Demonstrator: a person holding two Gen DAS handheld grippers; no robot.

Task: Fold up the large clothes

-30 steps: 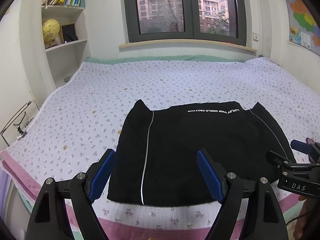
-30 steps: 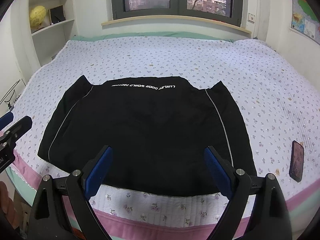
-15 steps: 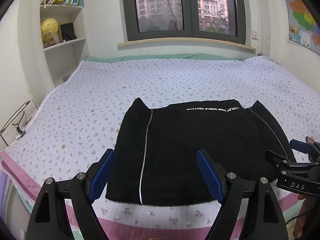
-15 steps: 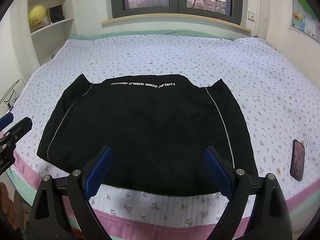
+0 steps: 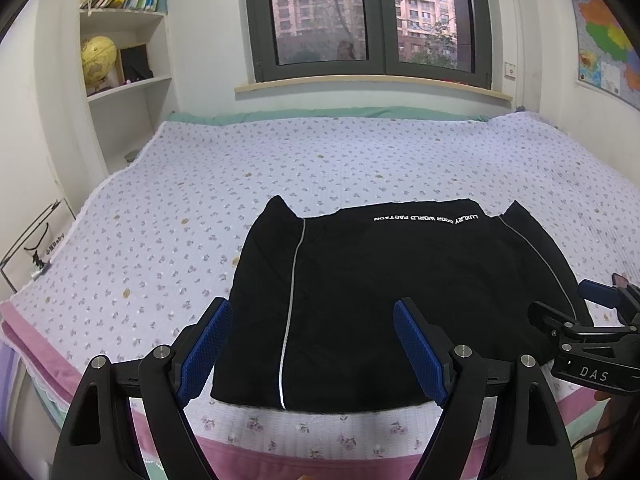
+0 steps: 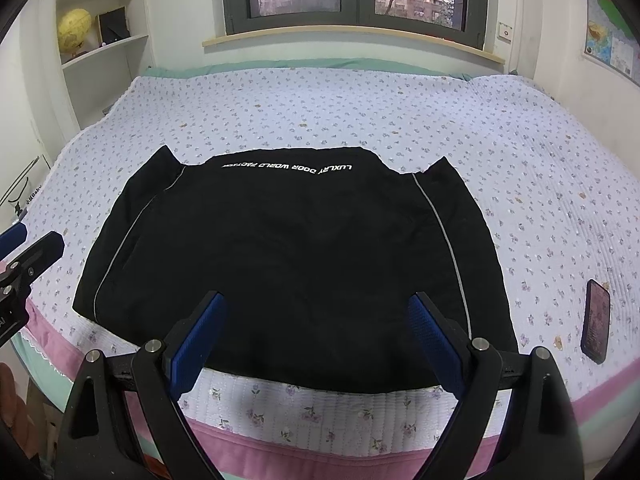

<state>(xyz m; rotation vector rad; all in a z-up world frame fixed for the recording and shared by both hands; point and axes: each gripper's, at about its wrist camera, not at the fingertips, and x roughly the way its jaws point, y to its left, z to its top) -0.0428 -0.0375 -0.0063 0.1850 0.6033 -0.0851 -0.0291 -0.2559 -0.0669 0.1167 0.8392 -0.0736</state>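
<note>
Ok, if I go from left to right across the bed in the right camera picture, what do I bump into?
Left gripper peeking in at the edge → black garment lying flat → bare flowery bedspread → dark phone.

I count one black garment (image 6: 288, 256) spread flat on one bed (image 6: 400, 112), with two pale piping stripes down it — one on the left, one on the right — and one line of white lettering along its far edge. I hold two grippers: my left gripper (image 5: 316, 344) and my right gripper (image 6: 316, 340), each with two blue pads, four pads in all, spread wide with nothing between them. One dark phone (image 6: 596, 332) lies near the right edge of the bed. At the far wall I see one window (image 5: 368, 20) with two panes, one yellow globe (image 5: 97, 56) on the left shelves — and one map (image 5: 608, 40) on the right wall.
</note>
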